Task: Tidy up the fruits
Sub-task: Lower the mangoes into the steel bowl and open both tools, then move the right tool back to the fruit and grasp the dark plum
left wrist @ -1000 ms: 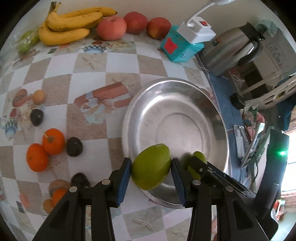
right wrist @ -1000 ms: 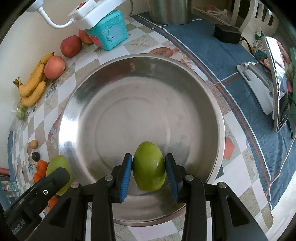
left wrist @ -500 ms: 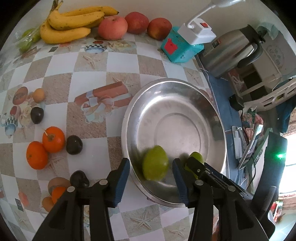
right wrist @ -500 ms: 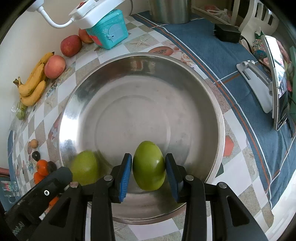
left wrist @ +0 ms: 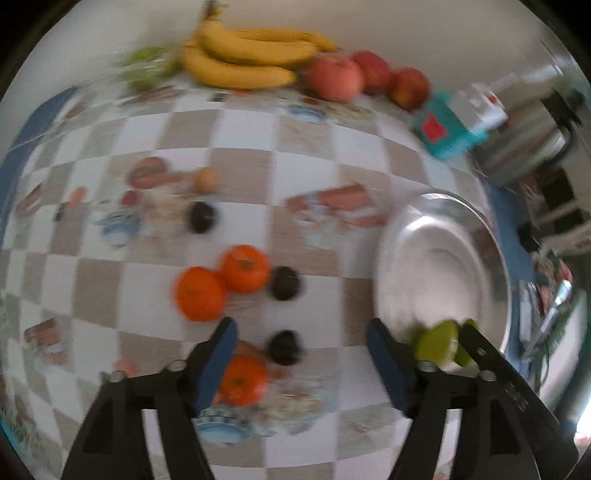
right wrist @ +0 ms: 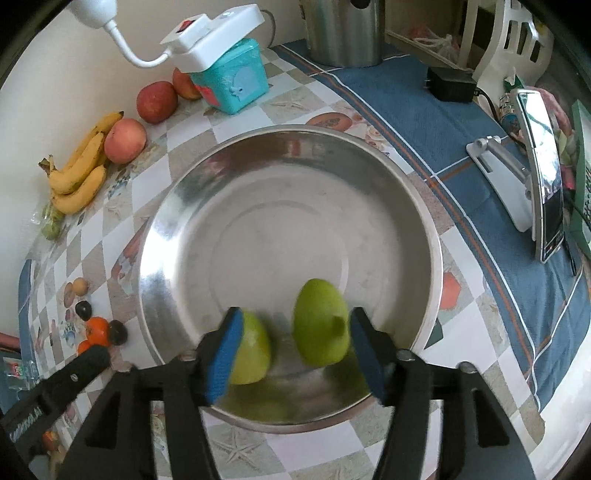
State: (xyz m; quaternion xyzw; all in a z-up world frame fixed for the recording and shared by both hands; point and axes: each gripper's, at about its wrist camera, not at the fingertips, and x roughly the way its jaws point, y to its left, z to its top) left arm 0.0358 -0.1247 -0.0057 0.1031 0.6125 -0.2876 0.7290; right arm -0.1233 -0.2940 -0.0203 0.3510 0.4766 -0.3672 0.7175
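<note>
So both green mangoes are sitting in the steel bowl [right wrist: 413, 206] at this point. The right gripper [right wrist: 295, 350] has just been opening its jaws, and they're spread wide now. One mango [right wrist: 321, 325] stands between them, loose, close to the right-hand pad, though I can't tell if it's actually touching it. The other mango [right wrist: 253, 354] lies just beside it, partly hidden behind the left-hand blue pad, down at the near side of the bowl.

The left gripper [left wrist: 301, 363] has also just been opening its jaws, and they're released with nothing between them. It's over the checkered tabletop [left wrist: 314, 166], off to the side of the bowl, and that view is pretty blurry. Under it are three oranges: two [left wrist: 221, 284] touching each other, plus one [left wrist: 243, 378] peeking out behind the left pad. A few small dark fruits [left wrist: 284, 282] sit near them, and one small tan one [left wrist: 205, 180] further back.

Along the wall there's a bunch of bananas [left wrist: 251, 59] with three red apples [left wrist: 364, 75] lined up next to it. Beside those is a teal box [right wrist: 236, 85] with a white lamp base [right wrist: 210, 35] on top, and a steel kettle [right wrist: 343, 29] is behind the bowl.
</note>
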